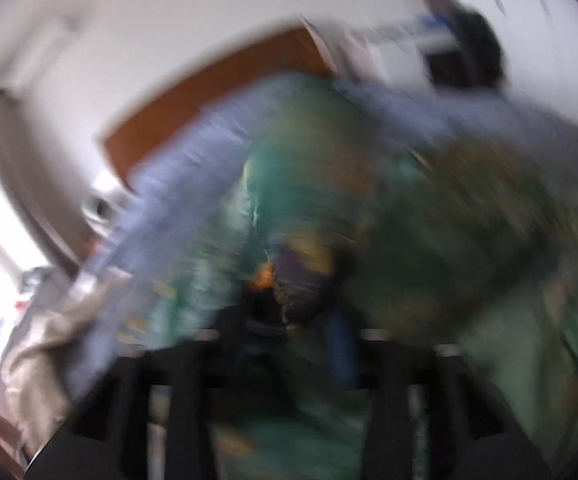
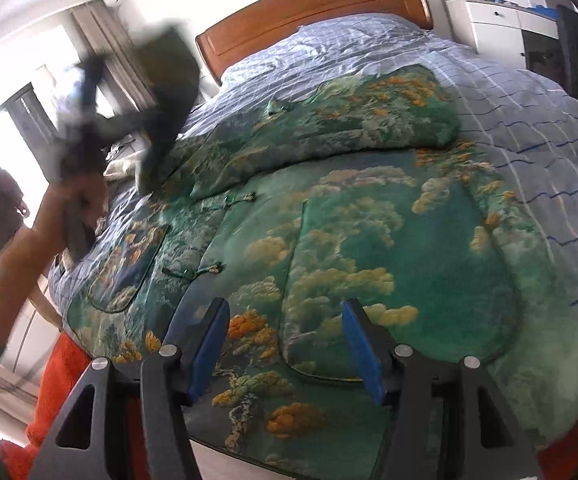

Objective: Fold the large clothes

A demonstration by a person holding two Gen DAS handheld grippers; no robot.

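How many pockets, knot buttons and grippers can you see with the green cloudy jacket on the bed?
Pockets on the jacket: 2
Knot buttons: 3
Grippers: 2, the left gripper and the right gripper
Total: 7

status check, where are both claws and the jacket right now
Right claw open, hovering over jacket on bed. Left claw raised, gripping jacket's sleeve; view blurred. Nothing in the way.
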